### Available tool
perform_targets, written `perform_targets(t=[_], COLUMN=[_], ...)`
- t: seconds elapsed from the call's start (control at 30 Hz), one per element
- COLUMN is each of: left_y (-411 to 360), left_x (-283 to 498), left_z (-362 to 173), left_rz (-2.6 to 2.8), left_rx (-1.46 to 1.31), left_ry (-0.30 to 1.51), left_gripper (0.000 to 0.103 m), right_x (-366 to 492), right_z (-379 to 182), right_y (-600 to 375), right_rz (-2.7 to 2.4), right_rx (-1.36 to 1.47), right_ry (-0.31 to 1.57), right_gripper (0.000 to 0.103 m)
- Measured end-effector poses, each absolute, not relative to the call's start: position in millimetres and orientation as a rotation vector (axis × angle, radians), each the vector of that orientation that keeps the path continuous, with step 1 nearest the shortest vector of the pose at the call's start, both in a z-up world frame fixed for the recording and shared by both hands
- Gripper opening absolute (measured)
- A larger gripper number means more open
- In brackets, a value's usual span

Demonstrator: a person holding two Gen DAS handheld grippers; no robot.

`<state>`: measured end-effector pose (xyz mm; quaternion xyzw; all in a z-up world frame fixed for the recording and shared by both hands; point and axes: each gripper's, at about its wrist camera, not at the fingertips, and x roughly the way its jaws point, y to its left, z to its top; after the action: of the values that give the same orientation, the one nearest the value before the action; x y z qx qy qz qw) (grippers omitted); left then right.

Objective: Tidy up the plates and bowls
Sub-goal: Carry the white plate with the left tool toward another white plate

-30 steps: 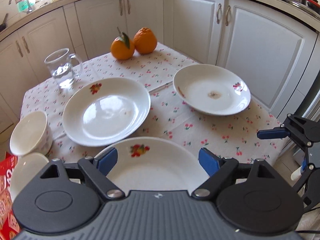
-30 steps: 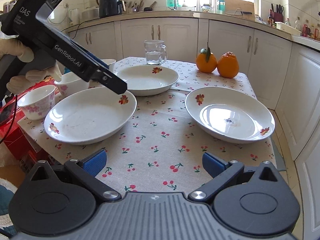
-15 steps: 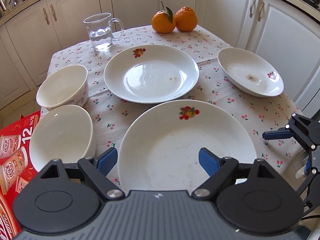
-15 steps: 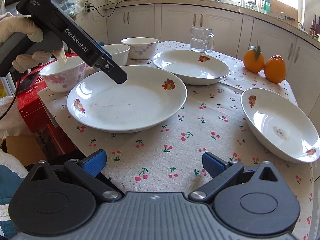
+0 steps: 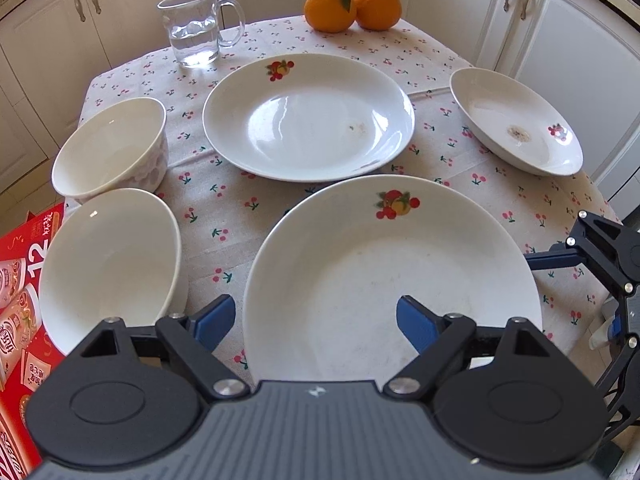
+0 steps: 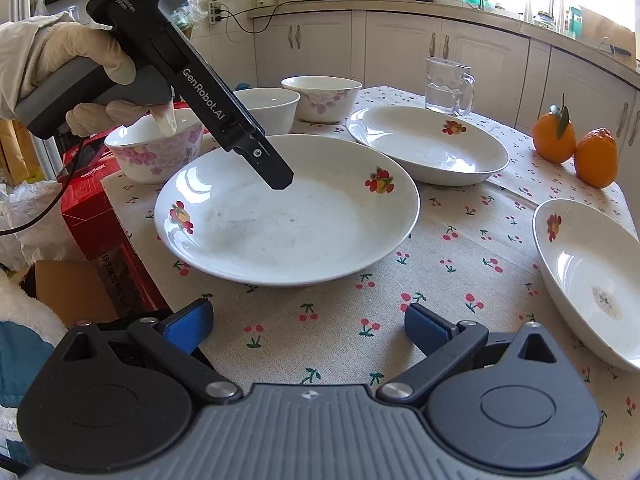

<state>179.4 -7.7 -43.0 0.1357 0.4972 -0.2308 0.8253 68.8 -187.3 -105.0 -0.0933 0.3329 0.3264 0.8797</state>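
**Both grippers over near plate**

Near plate (image 5: 392, 264) on cloth (image 6: 352, 312), nearest the table edge; left gripper (image 5: 316, 320) parted, empty, above its rim; right gripper (image 6: 308, 320) parted, empty, beside it; bowls (image 5: 108, 148) left of it; far plate (image 5: 308, 116) behind.

A table (image 5: 248, 204) draped in a cherry-print cloth (image 5: 448, 60) carries three plates (image 5: 308, 120), three bowls (image 5: 112, 148) along its left edge, a glass mug (image 5: 194, 28) of water and two oranges (image 5: 352, 4) at the far edge.
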Motion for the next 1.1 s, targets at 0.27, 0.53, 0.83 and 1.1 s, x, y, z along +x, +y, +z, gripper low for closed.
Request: perform_targets(t=[0.27, 0.53, 0.83, 1.1], left_y=[-12.8, -13.4, -14.3, -12.2], left_x=[185.7, 192.3, 198.4, 204.0], left_z=[-51.3, -52.5, -51.8, -49.7], left_rz=[-0.522, -0.546, -0.565, -0.584], left_rx=[0.301, 0.306, 0.337, 0.331], left_ry=[1.111, 1.140, 1.162, 1.200], left_gripper=[0.086, 0.086, 0.078, 0.074], right_x=[76.9, 78.7, 81.0, 81.7], right_z=[-106.9, -107.4, -104.8, -103.8], right_y=[-183.2, -180.3, -180.4, -180.2], right_rz=[0.728, 0.758, 0.799, 0.803], right_rx=[-0.208, -0.222, -0.228, -0.239], right_ry=[0.671, 0.644, 0.636, 0.641], right_gripper=[0.103, 0.101, 0.087, 0.088])
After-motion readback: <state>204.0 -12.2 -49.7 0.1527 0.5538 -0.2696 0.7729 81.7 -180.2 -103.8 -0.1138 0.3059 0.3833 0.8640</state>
